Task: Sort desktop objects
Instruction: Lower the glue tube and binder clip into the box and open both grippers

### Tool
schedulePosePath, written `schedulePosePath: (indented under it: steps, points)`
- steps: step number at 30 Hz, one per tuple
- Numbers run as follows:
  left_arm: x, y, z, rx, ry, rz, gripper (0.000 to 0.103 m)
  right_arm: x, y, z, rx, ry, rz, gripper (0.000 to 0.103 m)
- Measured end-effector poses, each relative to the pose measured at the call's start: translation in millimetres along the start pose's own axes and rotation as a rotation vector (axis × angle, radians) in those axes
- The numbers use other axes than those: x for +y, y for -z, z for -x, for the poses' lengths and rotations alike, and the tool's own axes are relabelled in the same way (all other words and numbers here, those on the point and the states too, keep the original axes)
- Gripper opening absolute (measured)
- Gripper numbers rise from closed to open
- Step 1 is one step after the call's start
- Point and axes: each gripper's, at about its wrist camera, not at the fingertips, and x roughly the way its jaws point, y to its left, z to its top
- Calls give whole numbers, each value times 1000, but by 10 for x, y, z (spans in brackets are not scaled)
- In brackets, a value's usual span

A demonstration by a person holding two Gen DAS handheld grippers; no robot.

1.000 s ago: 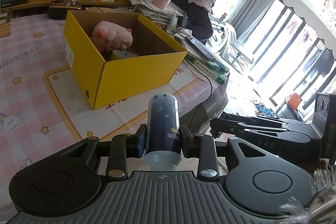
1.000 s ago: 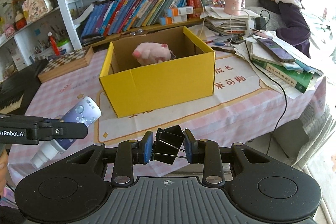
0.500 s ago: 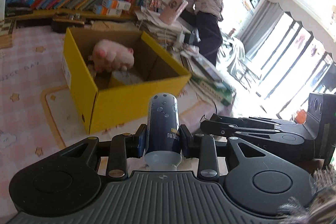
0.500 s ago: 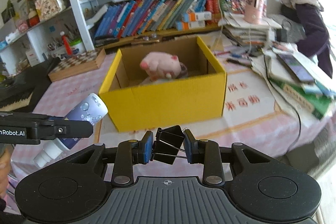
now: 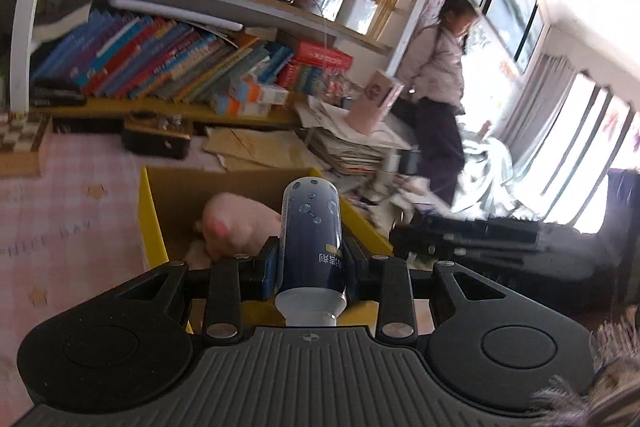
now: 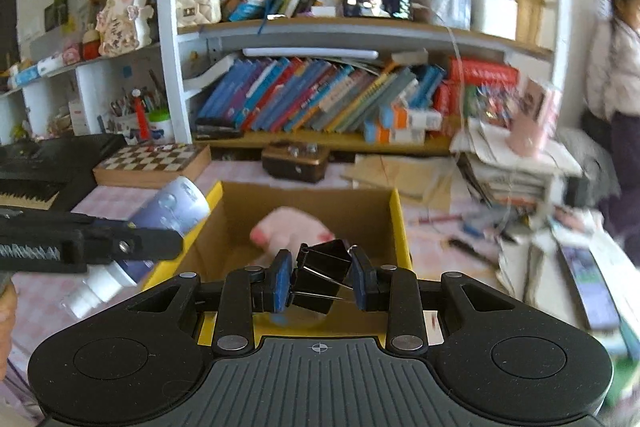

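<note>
My left gripper [image 5: 310, 267] is shut on a dark blue bottle [image 5: 311, 235] with a white cap, held above the near edge of the yellow cardboard box [image 5: 150, 219]. A pink plush pig [image 5: 240, 227] lies inside the box. My right gripper [image 6: 322, 281] is shut on a black binder clip [image 6: 322, 273] just over the box's near wall [image 6: 402, 227]; the pig [image 6: 292, 231] shows beyond it. The left gripper with the bottle [image 6: 168, 211] shows at the left of the right wrist view.
A pink checked tablecloth [image 5: 72, 211] covers the table. A chessboard box [image 6: 152, 163] and a dark case [image 6: 296, 163] stand behind the box. Paper stacks [image 6: 516, 163], pens and a phone [image 6: 588, 291] lie at the right. Bookshelves rise at the back; a child [image 5: 440, 83] stands at the right.
Both grippers have moved forward and up to the box, which now lies right under them. Each still holds its object.
</note>
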Motion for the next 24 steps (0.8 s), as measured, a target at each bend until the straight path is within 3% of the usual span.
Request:
schedulePosePath:
  steps: [6,10,12,20,24]
  points:
    - [45,34,-665,102,-127,-96,30,13,-105,-682,93,-26,146,31]
    - [73,138,-952,187,-172,-134,30,40,-28,-970,168,-50,233,31]
    - [32,189,-1027,210,-190,-200,30,66,19,-1087,210,-74,276,31]
    - [12,243,-1207,265,-207,-230,30,6,136,-1388,334,-119,291,31]
    - [-11,245,-1245,261,-218,-229,30,-44,145,-1393,334,-130,256,31]
